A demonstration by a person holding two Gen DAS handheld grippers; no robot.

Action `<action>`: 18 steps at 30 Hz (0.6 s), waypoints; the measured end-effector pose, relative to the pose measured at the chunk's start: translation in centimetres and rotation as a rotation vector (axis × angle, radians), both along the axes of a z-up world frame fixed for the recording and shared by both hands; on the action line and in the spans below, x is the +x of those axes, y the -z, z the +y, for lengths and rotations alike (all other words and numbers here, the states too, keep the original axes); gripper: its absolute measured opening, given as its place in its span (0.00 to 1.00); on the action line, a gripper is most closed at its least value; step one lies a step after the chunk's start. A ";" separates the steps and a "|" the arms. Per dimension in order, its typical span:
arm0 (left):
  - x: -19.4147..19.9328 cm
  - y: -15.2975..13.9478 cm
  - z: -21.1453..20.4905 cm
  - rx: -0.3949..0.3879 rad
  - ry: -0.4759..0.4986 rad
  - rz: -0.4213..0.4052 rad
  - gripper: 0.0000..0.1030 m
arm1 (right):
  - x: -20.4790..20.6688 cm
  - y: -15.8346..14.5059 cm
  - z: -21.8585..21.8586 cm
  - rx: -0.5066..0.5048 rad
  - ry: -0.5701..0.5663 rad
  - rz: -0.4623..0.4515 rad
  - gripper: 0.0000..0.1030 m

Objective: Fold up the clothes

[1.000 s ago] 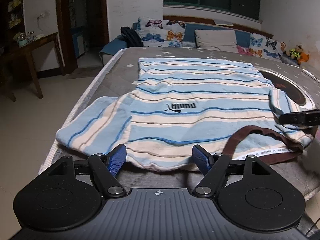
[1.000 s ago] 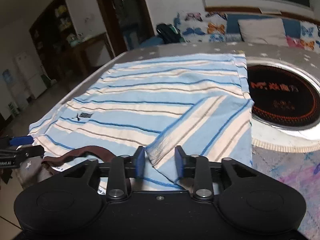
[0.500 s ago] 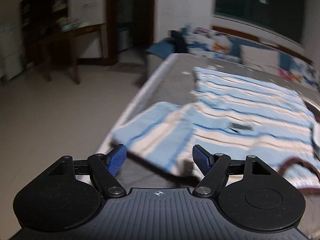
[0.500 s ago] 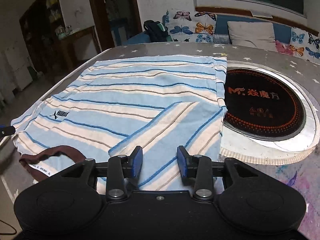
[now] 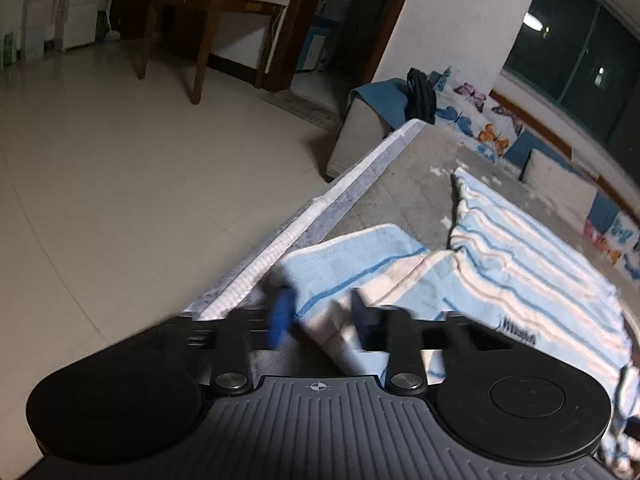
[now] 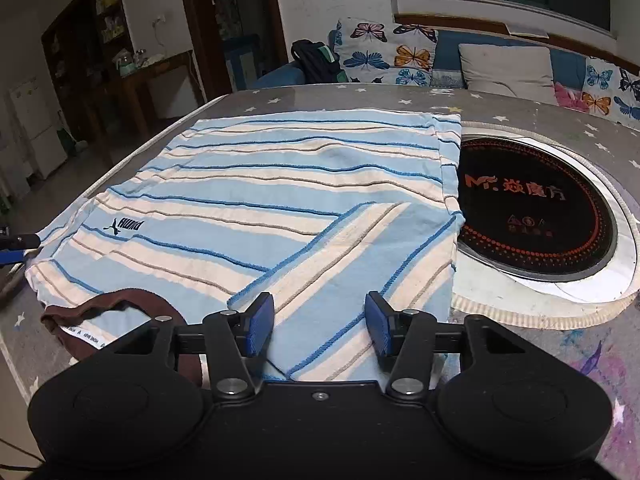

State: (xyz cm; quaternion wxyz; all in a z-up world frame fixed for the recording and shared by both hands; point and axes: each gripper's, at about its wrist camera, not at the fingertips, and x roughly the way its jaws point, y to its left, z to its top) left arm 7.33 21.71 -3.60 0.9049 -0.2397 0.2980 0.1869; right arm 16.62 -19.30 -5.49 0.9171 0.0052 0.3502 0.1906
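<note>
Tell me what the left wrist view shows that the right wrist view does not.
Only the left wrist view shows the left hand-held gripper closing, with the unfolded sleeve between its pads, and the floor.
Only the right wrist view shows the right hand-held gripper opening over the folded sleeve, the collar and the round cooktop.
Both show the striped shirt and the sofa.

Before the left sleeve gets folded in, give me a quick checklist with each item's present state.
1. Left gripper closing with the left sleeve between its fingers: ok.
2. Firm pinch on that sleeve: cannot tell, blurred.
3. Right sleeve lies folded onto the shirt: ok.
4. Right gripper opening, fingers not pressing the cloth: ok.
5. Shirt body flat on the table: ok.
6. Hem edge clear of the cooktop: not ok, it overlaps the rim.
</note>
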 end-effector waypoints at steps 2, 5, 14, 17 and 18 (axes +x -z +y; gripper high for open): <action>-0.5 -0.3 0.6 -0.050 -0.019 -0.060 0.08 | 0.0 0.0 0.0 0.003 0.001 -0.001 0.53; -1.4 -1.4 0.4 -0.039 -0.006 -0.148 0.07 | 0.0 0.0 0.0 0.005 0.001 -0.001 0.53; -2.1 -5.2 -4.9 0.080 0.299 -0.364 0.06 | -0.1 0.0 0.1 0.005 0.004 -0.004 0.55; -0.7 -4.8 -7.9 0.070 0.446 -0.367 0.06 | -0.1 0.0 0.1 0.007 0.005 -0.004 0.56; -0.2 -4.5 -8.5 0.063 0.477 -0.357 0.06 | -0.1 0.0 0.1 0.007 0.005 -0.004 0.56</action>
